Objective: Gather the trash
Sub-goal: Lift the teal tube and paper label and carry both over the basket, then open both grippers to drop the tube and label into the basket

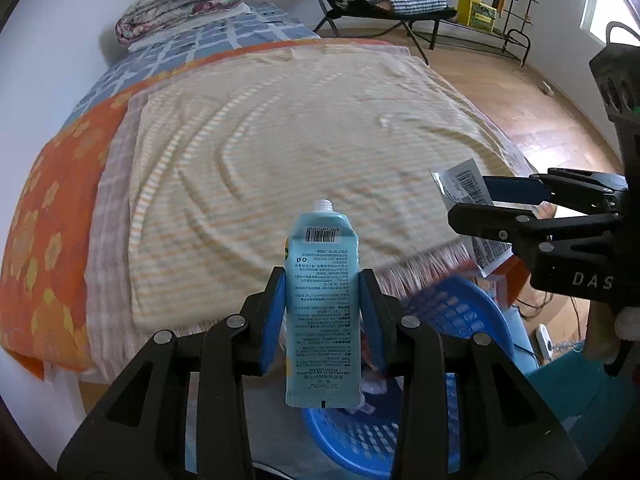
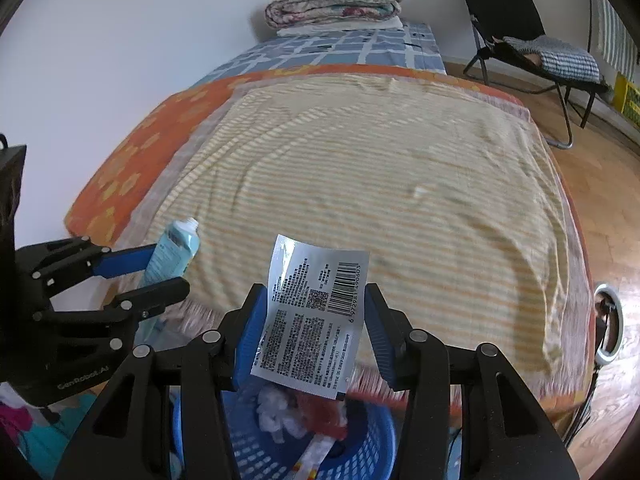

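My left gripper (image 1: 322,280) is shut on a light blue hand-cream tube (image 1: 322,300), cap end up, held above the blue plastic basket (image 1: 452,316). The tube also shows in the right wrist view (image 2: 172,252). My right gripper (image 2: 314,300) holds a silver printed sachet (image 2: 316,316) with a barcode between its blue pads, above the same basket (image 2: 360,452). The sachet also shows in the left wrist view (image 1: 468,196), in the right gripper (image 1: 476,200). The basket holds white and red trash (image 2: 304,412). The left gripper (image 2: 164,268) shows at the left of the right wrist view.
A bed with a yellow striped towel (image 1: 300,152) lies just beyond the basket. A folded quilt (image 1: 184,0) lies at its far end. A black folding chair (image 2: 520,40) and a rack (image 1: 500,0) stand on the wooden floor to the right.
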Tool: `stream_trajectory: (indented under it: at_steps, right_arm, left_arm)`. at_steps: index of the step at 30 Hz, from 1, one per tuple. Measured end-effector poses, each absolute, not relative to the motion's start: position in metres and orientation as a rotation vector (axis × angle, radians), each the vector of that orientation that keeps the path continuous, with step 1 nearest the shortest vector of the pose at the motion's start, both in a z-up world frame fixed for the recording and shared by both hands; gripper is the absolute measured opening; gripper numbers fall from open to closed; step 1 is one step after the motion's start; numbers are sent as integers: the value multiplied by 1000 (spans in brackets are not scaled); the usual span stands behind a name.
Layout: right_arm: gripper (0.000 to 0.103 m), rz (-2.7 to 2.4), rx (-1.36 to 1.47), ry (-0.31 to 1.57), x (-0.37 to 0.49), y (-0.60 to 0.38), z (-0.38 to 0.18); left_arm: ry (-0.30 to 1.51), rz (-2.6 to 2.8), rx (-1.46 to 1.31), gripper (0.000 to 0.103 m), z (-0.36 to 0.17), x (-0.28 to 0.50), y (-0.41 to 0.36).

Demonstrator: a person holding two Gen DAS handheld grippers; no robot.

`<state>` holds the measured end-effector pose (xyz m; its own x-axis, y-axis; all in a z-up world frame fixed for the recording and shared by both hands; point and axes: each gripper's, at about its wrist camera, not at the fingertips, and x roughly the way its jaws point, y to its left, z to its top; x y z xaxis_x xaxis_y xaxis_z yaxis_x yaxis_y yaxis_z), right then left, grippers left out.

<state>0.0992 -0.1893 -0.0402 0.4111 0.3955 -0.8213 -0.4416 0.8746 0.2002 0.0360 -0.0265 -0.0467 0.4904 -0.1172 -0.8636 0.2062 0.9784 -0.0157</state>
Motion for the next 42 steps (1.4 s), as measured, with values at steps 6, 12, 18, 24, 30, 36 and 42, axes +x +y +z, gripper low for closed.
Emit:
stream_trajectory:
  at_steps: [6,12,18,24,30,36,42]
  right_arm:
    - [47,539,-20,1059,66,-205,-55]
    - [47,548,-46,1090,35,-209,-74]
    - [48,540,-55,1116,18,-217,-90]
    - [50,536,-48,1142,13,-223,-99]
    - [53,536,-50,1146,10,-223,-102]
    - [54,530,-49,1150,9,-223,-104]
    - [56,515,-46,1171,10,-223,-109]
  left_arm:
    - [1067,-215,75,37,-59,10,-30]
    - [1107,-231,74,37,-77,-12,-36]
    - [1145,-243,70,37,-93,-25,-41]
    - [1175,-247,76,37,-105,-33,-48]
    - [1188,-250,72,37,-110,-35,-49]
    - [1196,-250,72,37,-110,-34,-49]
    - [1197,-246,71,37,-111,-33,-50]
